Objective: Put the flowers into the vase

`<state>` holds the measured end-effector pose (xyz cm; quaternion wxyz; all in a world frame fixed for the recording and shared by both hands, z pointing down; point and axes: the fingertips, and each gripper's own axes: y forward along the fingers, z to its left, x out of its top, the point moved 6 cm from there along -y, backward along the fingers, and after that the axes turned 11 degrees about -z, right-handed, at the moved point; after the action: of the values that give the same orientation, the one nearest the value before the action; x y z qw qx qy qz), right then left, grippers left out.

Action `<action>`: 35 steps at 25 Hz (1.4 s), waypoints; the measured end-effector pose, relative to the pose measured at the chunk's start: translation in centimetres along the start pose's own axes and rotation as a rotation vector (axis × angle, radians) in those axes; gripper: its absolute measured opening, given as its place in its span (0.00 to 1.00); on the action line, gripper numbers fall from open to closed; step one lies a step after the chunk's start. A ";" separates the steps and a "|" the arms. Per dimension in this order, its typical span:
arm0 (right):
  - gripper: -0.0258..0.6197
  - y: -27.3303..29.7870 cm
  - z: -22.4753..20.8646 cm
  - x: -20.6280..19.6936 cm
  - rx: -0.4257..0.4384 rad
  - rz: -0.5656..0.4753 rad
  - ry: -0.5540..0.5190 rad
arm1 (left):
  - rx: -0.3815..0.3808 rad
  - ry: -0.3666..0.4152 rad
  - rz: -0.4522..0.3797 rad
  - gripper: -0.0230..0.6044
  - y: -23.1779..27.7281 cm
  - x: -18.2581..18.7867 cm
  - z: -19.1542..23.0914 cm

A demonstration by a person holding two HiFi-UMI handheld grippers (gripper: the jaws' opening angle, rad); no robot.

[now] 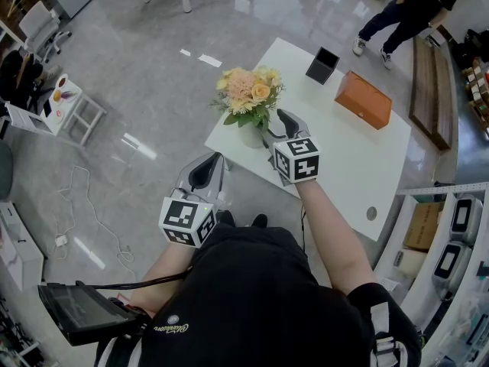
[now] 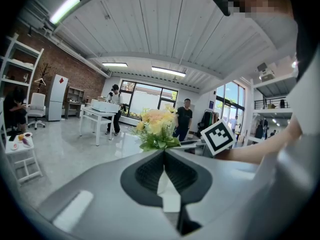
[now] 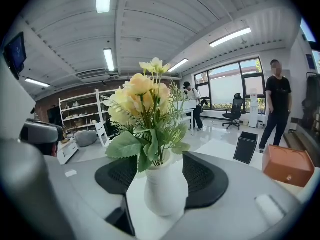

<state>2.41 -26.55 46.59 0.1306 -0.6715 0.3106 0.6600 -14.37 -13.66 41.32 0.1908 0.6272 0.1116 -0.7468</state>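
The left tongs (image 1: 206,168) hang off the near edge of the surface (image 1: 344,155), jaws together on nothing, likely parked out of the way. Further right, the flowers (image 1: 248,90) stand in the vase (image 1: 250,134) by the surface's left corner, so the task looks done. The right tongs (image 1: 276,132) flank the vase with jaws wide apart, not clamping it, seemingly placed to steady it should it tip.

Head view: high, aimed steeply down past the person's torso onto white table (image 1: 359,167).
Left gripper view: low, off table's near left, roughly level, flowers (image 2: 155,129) near.
Right gripper view: very close on vase (image 3: 165,189).
All three share the flowers.
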 end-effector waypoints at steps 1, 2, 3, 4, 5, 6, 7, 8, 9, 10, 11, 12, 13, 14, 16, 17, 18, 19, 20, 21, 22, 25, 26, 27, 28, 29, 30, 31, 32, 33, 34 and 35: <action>0.49 -0.1 0.1 0.1 0.002 -0.002 0.000 | -0.001 0.000 0.000 0.05 0.0 0.0 0.0; 0.49 -0.3 0.1 0.2 0.006 -0.005 0.000 | -0.003 -0.001 0.001 0.05 0.0 0.0 -0.1; 0.48 -0.5 0.2 0.2 0.010 -0.007 -0.001 | -0.004 -0.002 0.001 0.05 0.0 0.0 -0.1; 0.47 -0.8 0.3 0.1 0.015 -0.009 -0.003 | -0.005 -0.002 0.001 0.05 0.1 -0.1 -0.2; 0.47 -1.1 0.4 0.0 0.019 -0.011 -0.004 | -0.007 -0.002 0.001 0.05 0.1 -0.1 -0.2; 0.45 -1.4 0.5 0.0 0.024 -0.013 -0.002 | -0.009 -0.002 0.002 0.05 0.2 -0.2 -0.2; 0.43 -1.8 0.6 -0.1 0.028 -0.018 0.004 | -0.011 -0.001 0.002 0.05 0.3 -0.2 -0.3; 0.39 -2.3 0.7 0.0 0.028 -0.027 0.010 | -0.012 0.000 0.002 0.05 0.3 -0.2 -0.3; 0.34 -2.9 0.8 0.1 0.023 -0.040 0.014 | -0.014 0.001 0.002 0.05 0.4 -0.1 -0.4; 0.29 -3.5 0.9 0.3 0.014 -0.055 0.016 | -0.016 0.002 0.002 0.05 0.4 -0.1 -0.4; 0.25 -4.1 0.9 0.5 0.005 -0.068 0.018 | -0.018 0.003 0.001 0.05 0.5 0.0 -0.5; 0.20 -4.7 1.0 0.6 -0.001 -0.079 0.020 | -0.019 0.004 0.001 0.05 0.5 0.0 -0.5; 0.15 -5.3 1.1 0.7 -0.003 -0.087 0.023 | -0.021 0.005 0.000 0.05 0.6 0.0 -0.6; 0.10 -5.9 1.2 0.8 -0.008 -0.094 0.024 | -0.022 0.006 0.000 0.05 0.7 0.1 -0.7; 0.07 -7.1 1.2 1.0 -0.025 -0.110 0.034 | -0.028 0.008 -0.002 0.05 0.9 0.2 -0.8; 0.05 -7.7 1.2 1.1 -0.037 -0.120 0.043 | -0.031 0.009 -0.003 0.05 1.0 0.3 -0.9; 0.04 -8.2 1.3 1.2 -0.049 -0.130 0.053 | -0.033 0.010 -0.004 0.05 1.0 0.4 -1.0; 0.04 -8.8 1.3 1.2 -0.061 -0.139 0.060 | -0.035 0.011 -0.005 0.05 1.1 0.4 -1.0; 0.04 -9.3 1.4 1.3 -0.071 -0.147 0.066 | -0.036 0.012 -0.006 0.05 1.1 0.5 -1.1; 0.04 -9.8 1.4 1.2 -0.080 -0.153 0.072 | -0.037 0.013 -0.007 0.05 1.1 0.5 -1.2; 0.04 -10.2 1.4 1.1 -0.090 -0.157 0.080 | -0.038 0.014 -0.008 0.05 1.1 0.5 -1.2; 0.04 -11.0 1.2 0.5 -0.116 -0.160 0.106 | -0.040 0.016 -0.010 0.05 1.2 0.6 -1.2; 0.04 -11.0 1.1 0.3 -0.120 -0.158 0.111 | -0.041 0.017 -0.011 0.05 1.3 0.6 -1.2; 0.04 -11.0 1.0 0.1 -0.122 -0.155 0.113 | -0.042 0.017 -0.011 0.05 1.4 0.6 -1.2; 0.04 -11.0 1.0 0.0 -0.124 -0.152 0.115 | -0.043 0.018 -0.010 0.05 1.3 0.5 -1.3; 0.04 -11.1 1.0 0.0 -0.126 -0.151 0.115 | -0.043 0.019 -0.008 0.05 1.3 0.5 -1.3; 0.04 -11.2 1.0 0.1 -0.126 -0.152 0.115 | -0.043 0.019 -0.008 0.05 1.2 0.6 -1.4; 0.04 -11.2 1.0 0.3 -0.126 -0.156 0.116 | -0.043 0.021 -0.008 0.05 1.2 0.6 -1.4; 0.04 -11.2 1.0 0.6 -0.125 -0.162 0.119 | -0.043 0.022 -0.009 0.05 1.3 0.7 -1.4; 0.04 -11.2 1.0 0.9 -0.124 -0.167 0.122 | -0.044 0.023 -0.010 0.05 1.3 0.8 -1.5; 0.04 -11.3 1.1 1.1 -0.122 -0.171 0.126 | -0.044 0.022 -0.011 0.05 1.4 0.8 -1.5; 0.04 -11.3 1.1 1.4 -0.122 -0.174 0.126 | -0.044 0.019 -0.012 0.05 1.4 0.8 -1.5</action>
<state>8.05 -17.50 42.53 0.1267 -0.7427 0.2180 0.6203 -12.53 -14.39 40.33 0.1991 0.6291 0.1335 -0.7394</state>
